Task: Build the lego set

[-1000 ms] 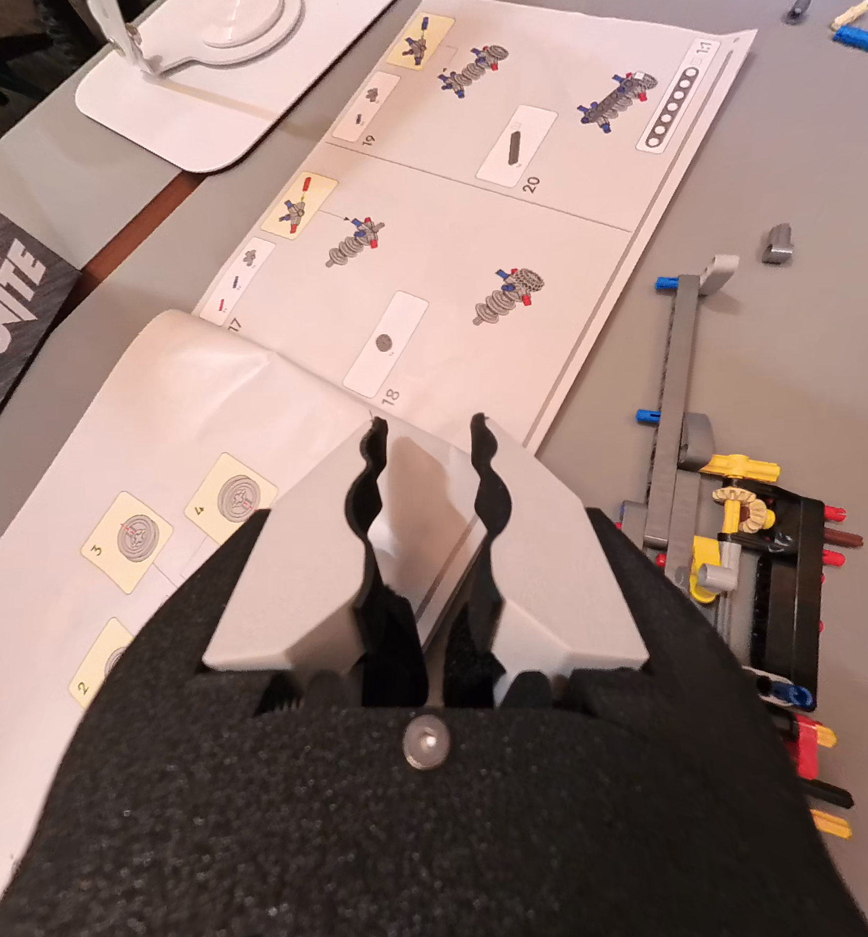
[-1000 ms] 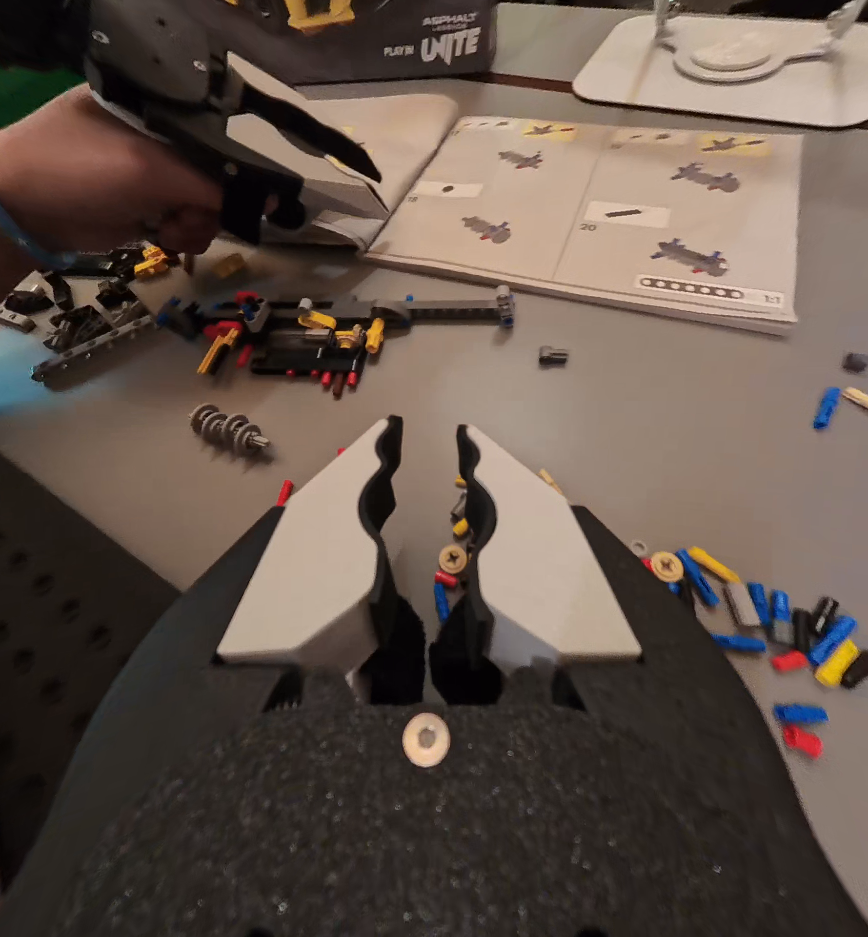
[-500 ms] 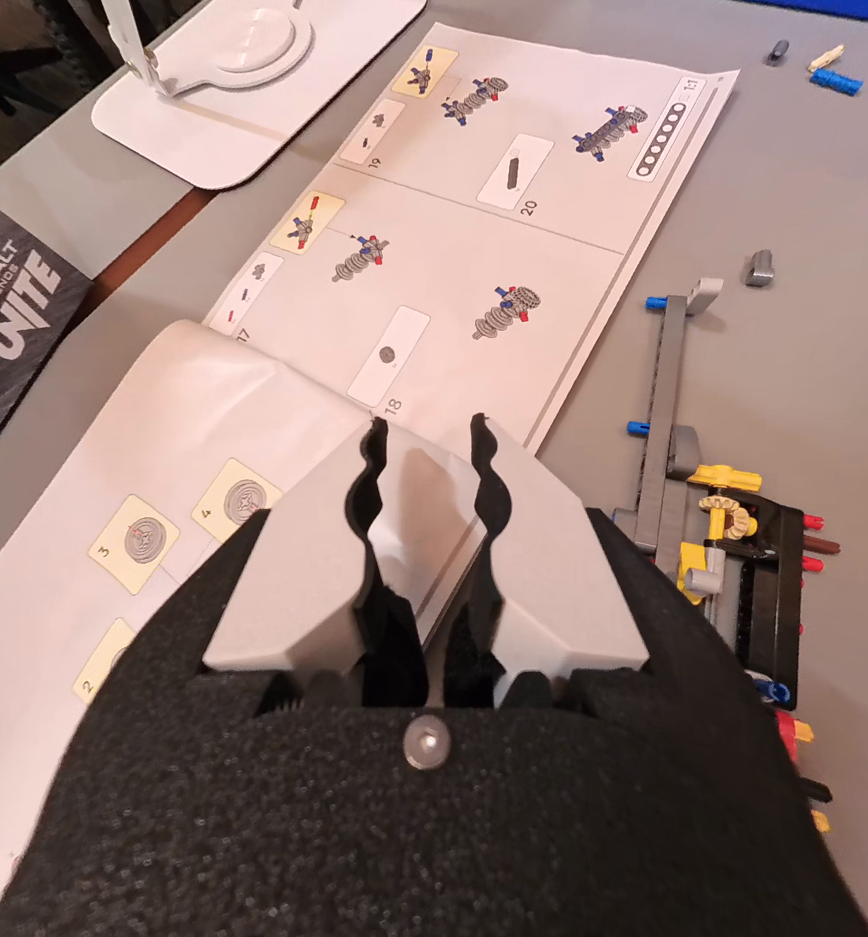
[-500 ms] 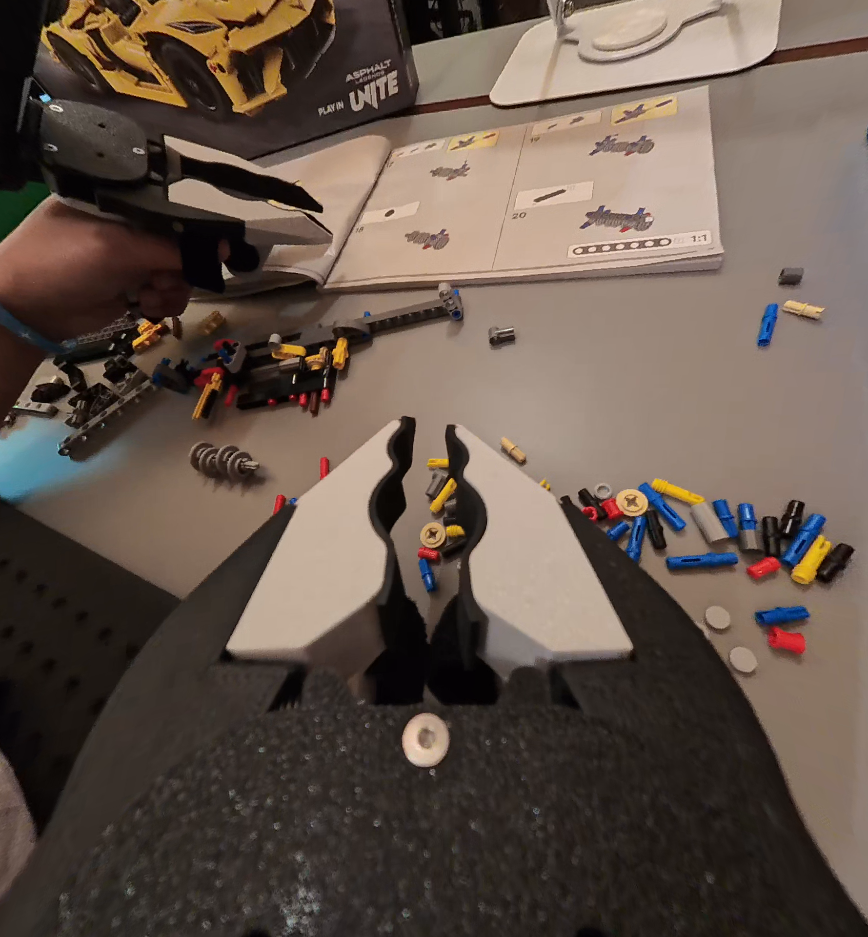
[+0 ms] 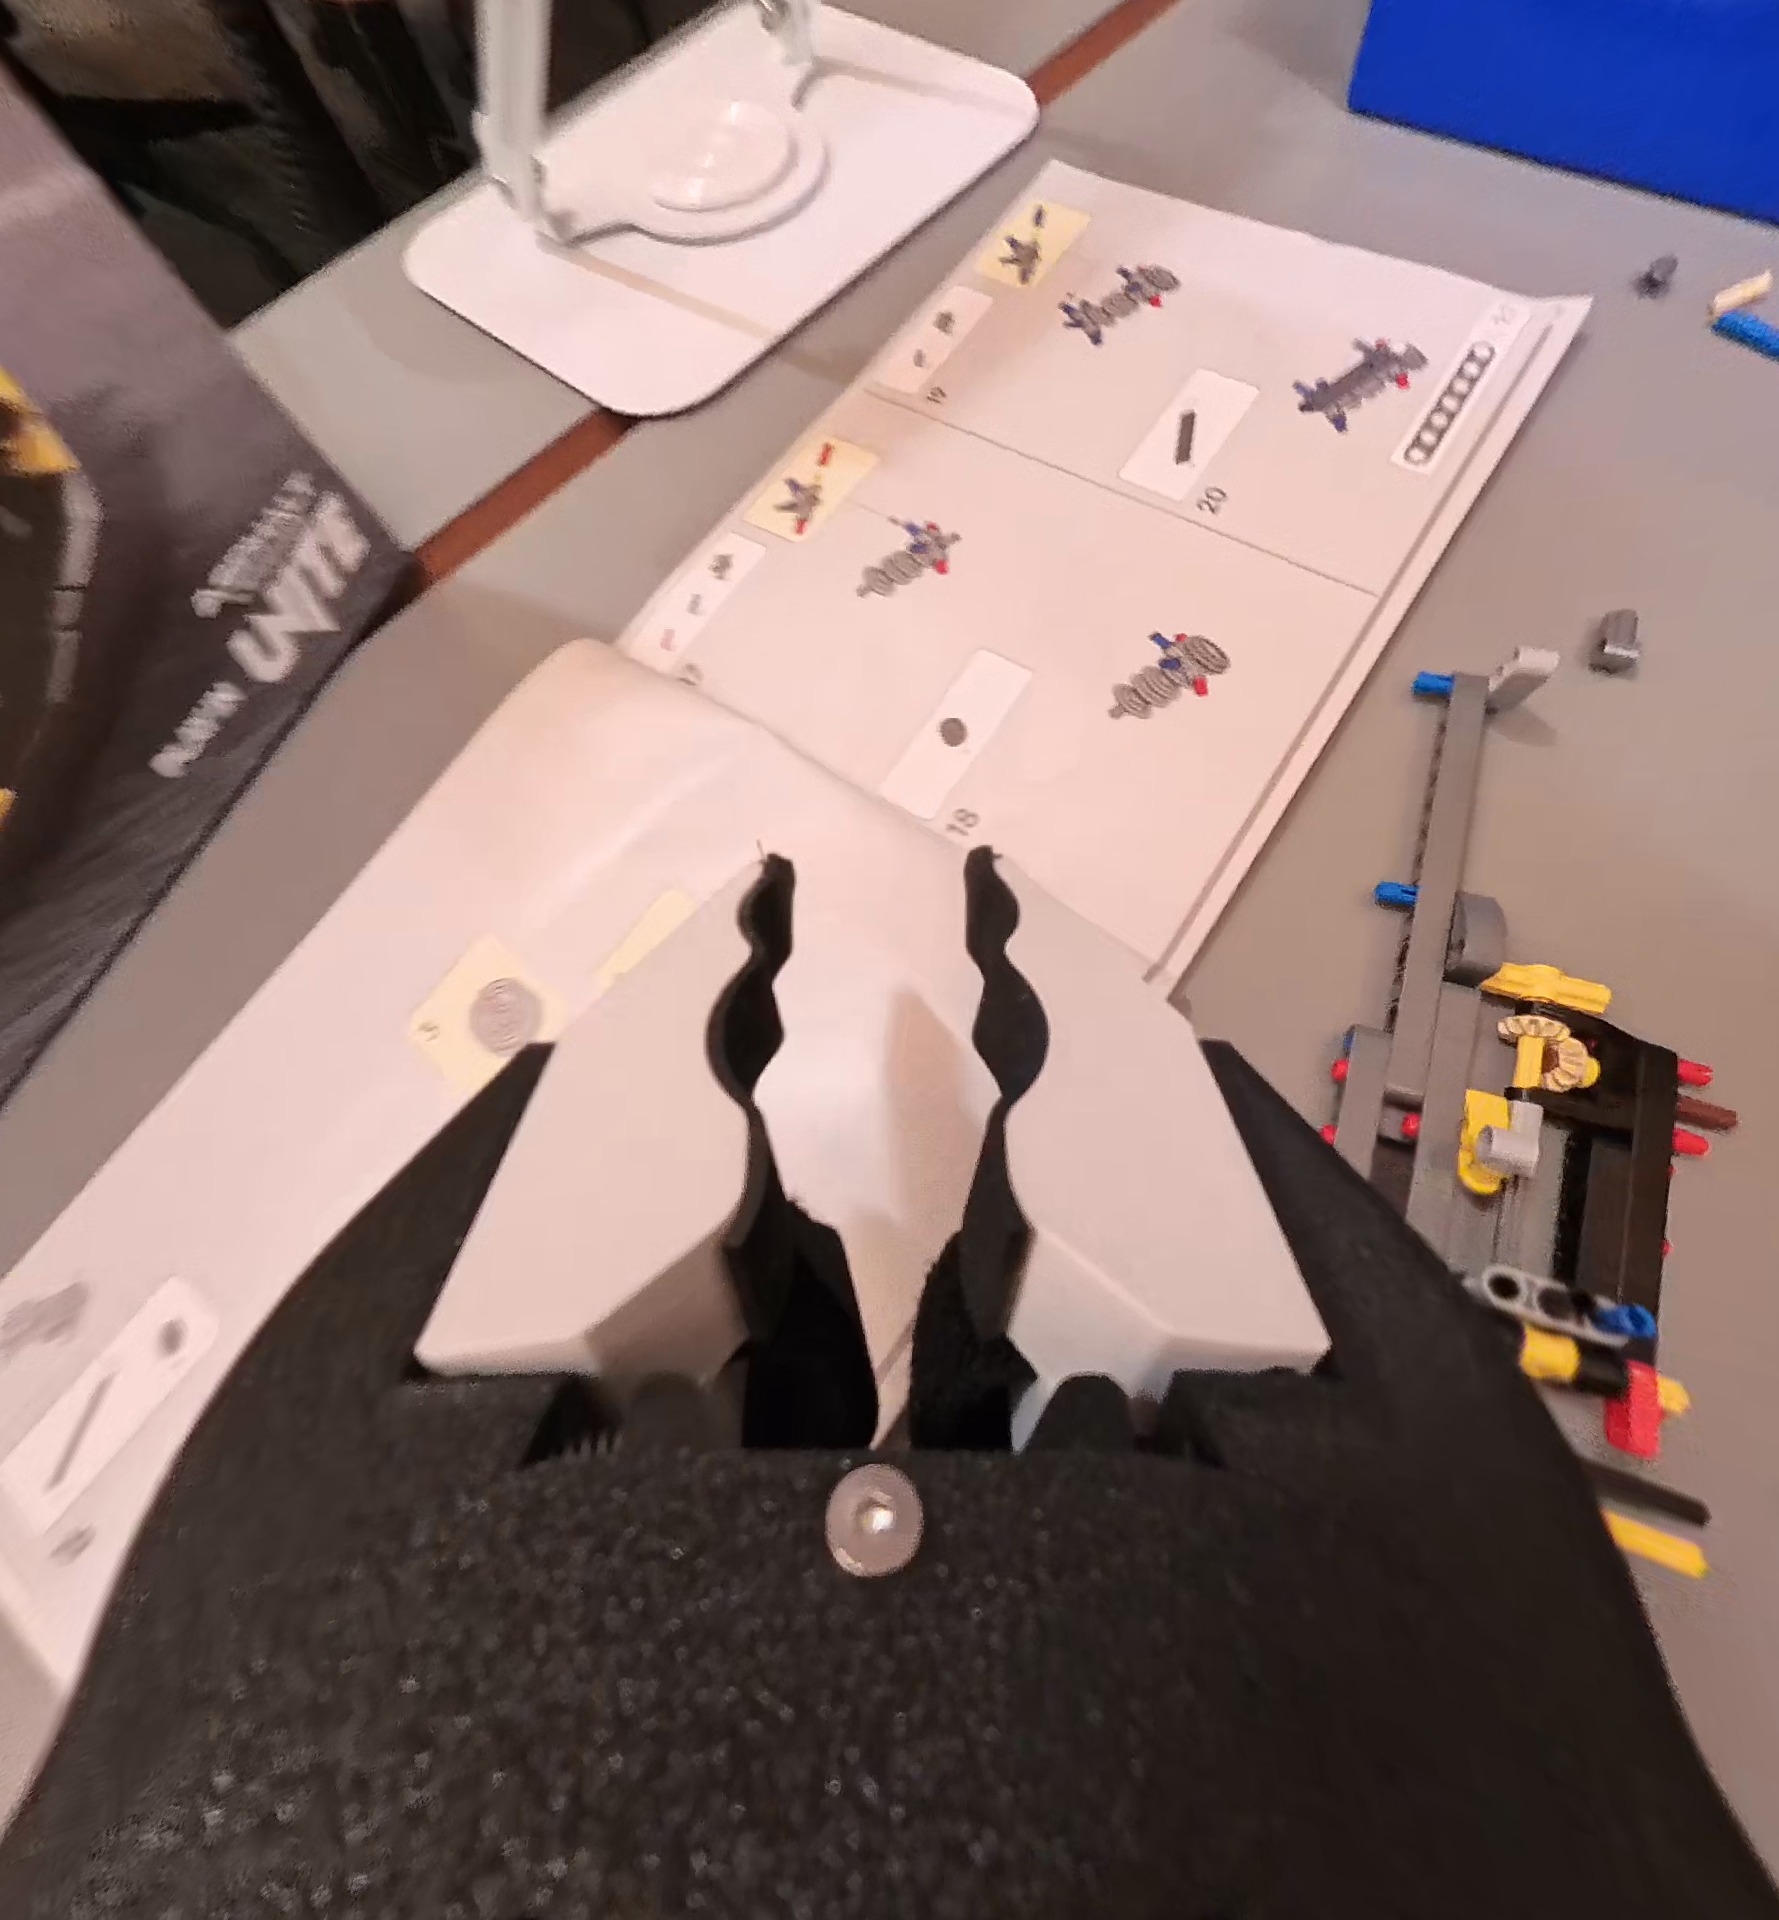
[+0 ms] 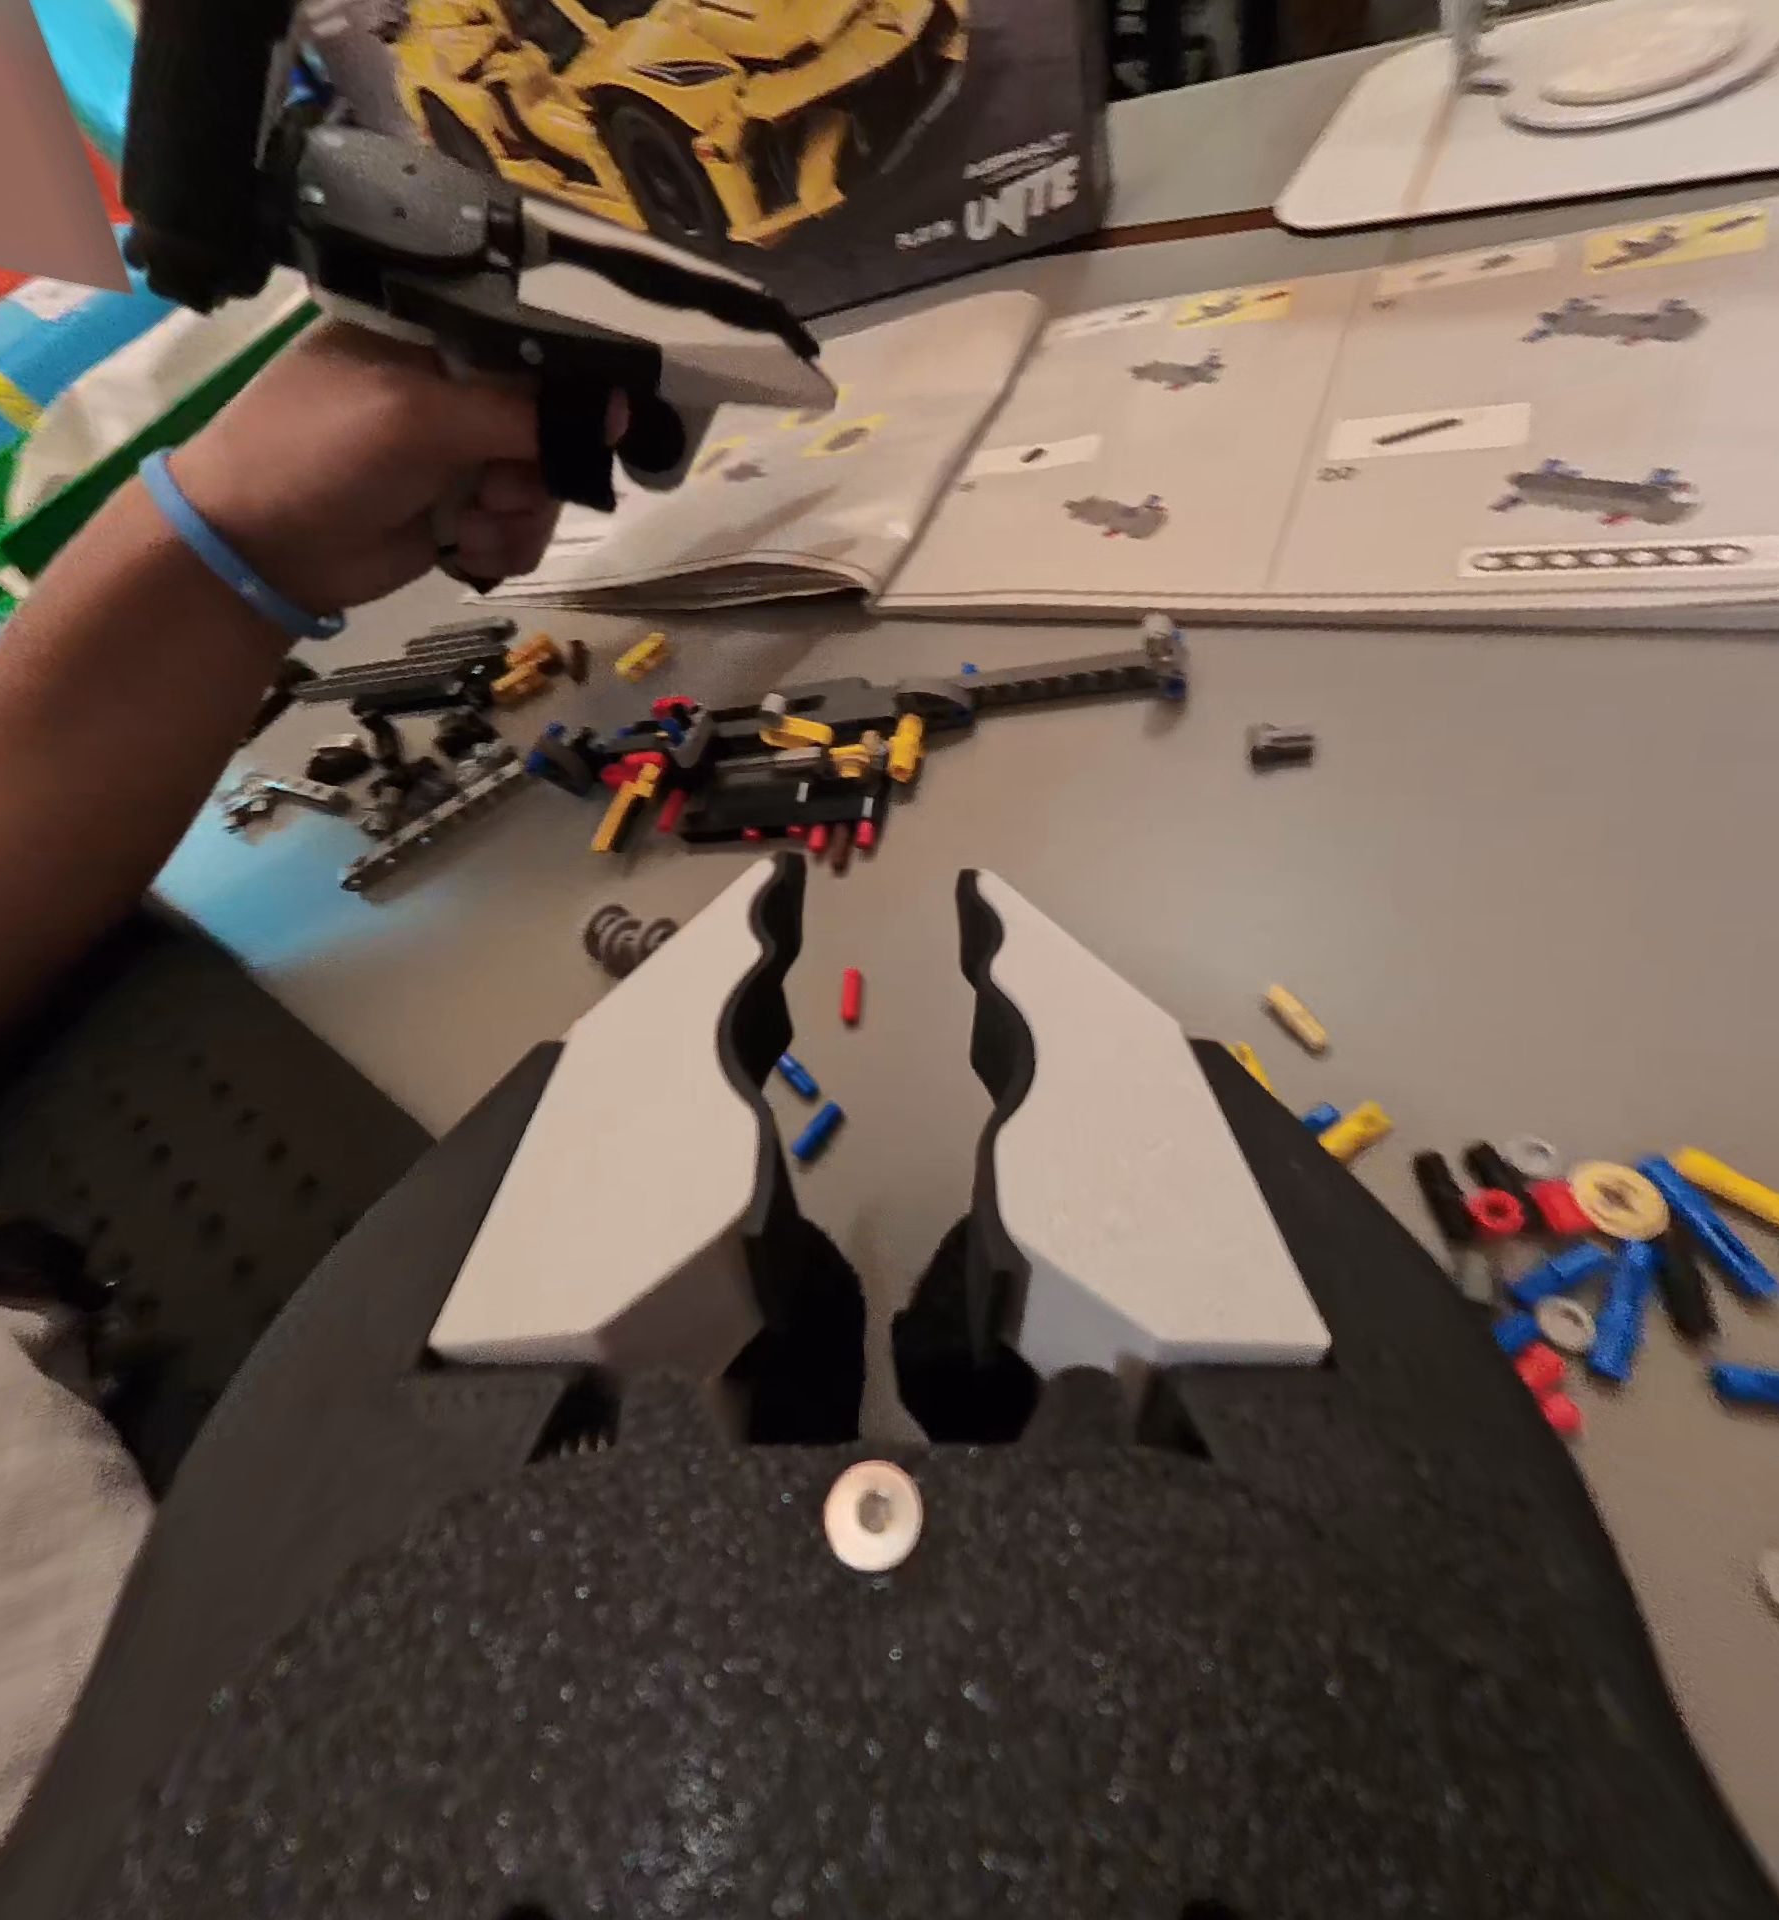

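The left gripper (image 5: 872, 862) is held level above the open instruction booklet (image 5: 1072, 582), its fingers (image 5: 604, 1174) released with a clear gap and nothing between them. In the right wrist view the same gripper (image 6: 812, 358) shows at upper left, carried by a hand (image 6: 376, 468) with a blue wristband (image 6: 230, 561), the forearm running down to the left edge. The right gripper (image 6: 877, 878) hangs over the grey bench (image 6: 1487, 883), tilted down toward it; its fingers (image 6: 636, 1143) are also spread and empty, with a small red pin (image 6: 850, 995) lying on the bench in the gap.

The partly built lego assembly (image 6: 760, 764), black with grey, yellow and red parts, lies at frame centre just beyond the right fingertips; in the left wrist view it (image 5: 1550, 1122) sits at right, beside the booklet's edge.

Only the right wrist view shows the scatter of loose pins (image 6: 1633, 1247) at lower right, a grey ridged piece (image 6: 625, 935) and the yellow car on the set's box (image 6: 760, 114). Only the left wrist view shows a blue block (image 5: 1612, 94) at upper right.
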Demonstrator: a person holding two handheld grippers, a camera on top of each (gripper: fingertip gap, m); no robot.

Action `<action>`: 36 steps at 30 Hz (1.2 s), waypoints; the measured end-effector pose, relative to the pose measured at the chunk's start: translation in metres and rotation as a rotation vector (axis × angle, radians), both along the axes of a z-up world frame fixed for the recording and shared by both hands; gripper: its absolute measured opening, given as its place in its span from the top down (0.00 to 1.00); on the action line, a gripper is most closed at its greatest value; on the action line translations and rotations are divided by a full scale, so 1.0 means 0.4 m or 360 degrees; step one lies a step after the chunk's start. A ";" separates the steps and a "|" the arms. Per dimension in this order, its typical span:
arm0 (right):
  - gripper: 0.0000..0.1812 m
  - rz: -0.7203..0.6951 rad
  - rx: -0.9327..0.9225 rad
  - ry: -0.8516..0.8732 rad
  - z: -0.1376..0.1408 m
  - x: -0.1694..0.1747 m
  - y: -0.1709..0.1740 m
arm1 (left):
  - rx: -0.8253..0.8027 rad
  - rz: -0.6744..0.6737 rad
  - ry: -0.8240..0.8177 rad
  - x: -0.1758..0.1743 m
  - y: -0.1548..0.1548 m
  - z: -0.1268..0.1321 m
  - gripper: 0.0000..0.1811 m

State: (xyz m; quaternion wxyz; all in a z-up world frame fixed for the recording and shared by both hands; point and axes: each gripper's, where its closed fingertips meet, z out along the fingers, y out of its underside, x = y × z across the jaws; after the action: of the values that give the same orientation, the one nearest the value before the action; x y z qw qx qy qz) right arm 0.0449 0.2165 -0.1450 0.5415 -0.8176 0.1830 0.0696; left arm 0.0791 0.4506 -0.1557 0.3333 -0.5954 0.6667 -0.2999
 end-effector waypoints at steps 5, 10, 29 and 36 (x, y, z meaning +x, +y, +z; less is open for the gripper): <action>0.82 0.0168 0.0009 -0.0055 0.008 -0.023 0.051 | -0.0123 0.0109 -0.0073 -0.144 0.042 0.072 0.89; 0.84 0.0284 -0.0050 -0.0130 0.002 -0.047 0.084 | -0.0266 0.0245 0.0023 -0.391 0.022 0.058 0.89; 0.85 0.0561 -0.0183 -0.0417 -0.027 -0.231 0.205 | -0.0052 0.0075 0.0378 -0.601 -0.127 -0.129 0.91; 0.86 0.0538 -0.0123 -0.0275 -0.017 -0.217 0.181 | 0.0036 -0.0058 0.0304 -0.576 -0.121 -0.104 0.99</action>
State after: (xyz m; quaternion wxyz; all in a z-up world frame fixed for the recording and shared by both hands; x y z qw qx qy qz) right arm -0.0419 0.2891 -0.1519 0.5039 -0.8598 -0.0016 0.0821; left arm -0.1512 0.4021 -0.1974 0.2694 -0.6053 0.7096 -0.2401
